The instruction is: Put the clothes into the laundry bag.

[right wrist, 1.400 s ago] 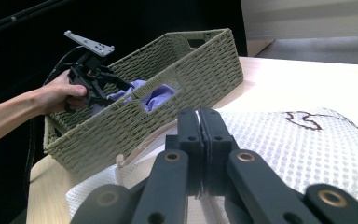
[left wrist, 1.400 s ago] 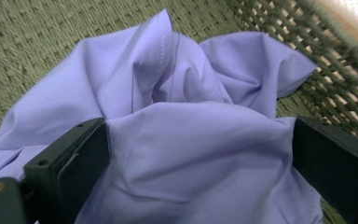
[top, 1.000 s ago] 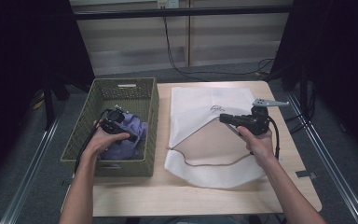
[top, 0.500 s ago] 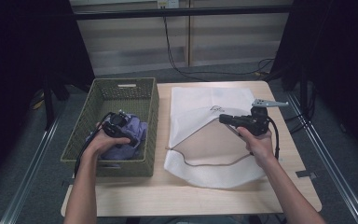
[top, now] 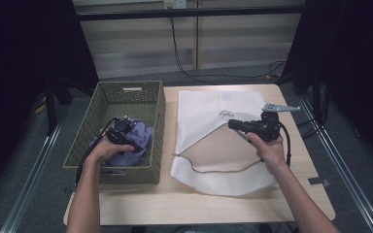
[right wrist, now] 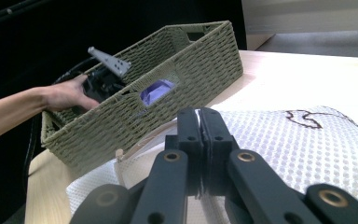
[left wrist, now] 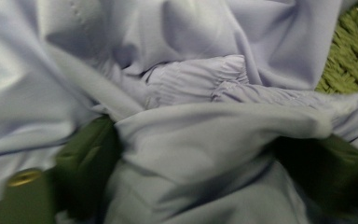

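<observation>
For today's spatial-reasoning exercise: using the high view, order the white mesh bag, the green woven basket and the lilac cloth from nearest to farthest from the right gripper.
1. White mesh bag: directly beneath the right gripper.
2. Green woven basket: to its left, beside the bag.
3. Lilac cloth: farther left, inside the basket.

A table (top: 291, 194) carries two things side by side: a woven basket (top: 155, 104) on its left part and a mesh bag (top: 209, 109) lying flat on its right part, just beside the basket's right wall. A bundled cloth (top: 143, 136) lies in the basket, toward its near right corner. The left gripper (top: 121, 131) sits inside the basket, down among the folds of the cloth, with the person's left hand (top: 104, 148) behind it at the near side. The right gripper (top: 238, 124) is over the bag's right part, pointing left toward the basket, with the right hand (top: 269, 150) nearer the table's front edge. Cables (top: 184, 48) run along the floor behind the table.
</observation>
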`<act>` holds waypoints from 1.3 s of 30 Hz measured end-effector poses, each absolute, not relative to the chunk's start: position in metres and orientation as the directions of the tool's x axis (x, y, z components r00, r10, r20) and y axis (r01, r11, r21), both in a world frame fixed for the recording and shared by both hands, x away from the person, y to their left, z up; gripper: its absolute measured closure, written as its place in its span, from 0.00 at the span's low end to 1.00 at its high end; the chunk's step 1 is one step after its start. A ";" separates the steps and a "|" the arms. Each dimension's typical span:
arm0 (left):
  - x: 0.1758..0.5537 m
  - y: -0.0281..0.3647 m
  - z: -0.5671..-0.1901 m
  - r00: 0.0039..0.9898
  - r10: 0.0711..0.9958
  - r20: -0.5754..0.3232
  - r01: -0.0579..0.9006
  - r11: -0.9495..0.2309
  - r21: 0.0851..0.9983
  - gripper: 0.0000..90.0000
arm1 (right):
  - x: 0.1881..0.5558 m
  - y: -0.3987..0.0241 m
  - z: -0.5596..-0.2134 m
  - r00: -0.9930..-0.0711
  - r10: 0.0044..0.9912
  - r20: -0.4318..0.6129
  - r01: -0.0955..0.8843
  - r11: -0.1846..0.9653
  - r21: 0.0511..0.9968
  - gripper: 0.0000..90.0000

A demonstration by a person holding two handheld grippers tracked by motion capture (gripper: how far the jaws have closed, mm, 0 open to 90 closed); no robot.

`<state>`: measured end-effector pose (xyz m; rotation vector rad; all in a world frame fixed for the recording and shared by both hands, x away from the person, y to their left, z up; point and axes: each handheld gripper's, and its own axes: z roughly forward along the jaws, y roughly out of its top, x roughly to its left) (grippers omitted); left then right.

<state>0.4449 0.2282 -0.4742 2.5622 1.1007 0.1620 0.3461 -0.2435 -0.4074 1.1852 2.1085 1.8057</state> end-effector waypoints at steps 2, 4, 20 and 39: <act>0.447 0.230 -0.470 0.688 0.725 -0.044 0.694 -0.638 0.333 0.30 | 0.346 -0.243 -0.408 -0.685 0.623 0.377 0.470 -0.017 0.883 0.98; 0.446 0.229 -0.469 0.659 0.751 -0.041 0.717 -0.612 0.333 0.35 | 0.346 -0.243 -0.408 -0.684 0.621 0.381 0.473 -0.019 0.881 0.98; 0.449 0.236 -0.457 0.646 0.757 -0.096 0.733 -0.580 0.356 0.82 | 0.347 -0.245 -0.407 -0.682 0.623 0.382 0.470 -0.026 0.882 0.98; 0.436 0.252 -0.421 0.661 0.739 -0.128 0.663 -0.495 0.562 0.86 | 0.345 -0.244 -0.406 -0.683 0.623 0.382 0.470 -0.025 0.882 0.98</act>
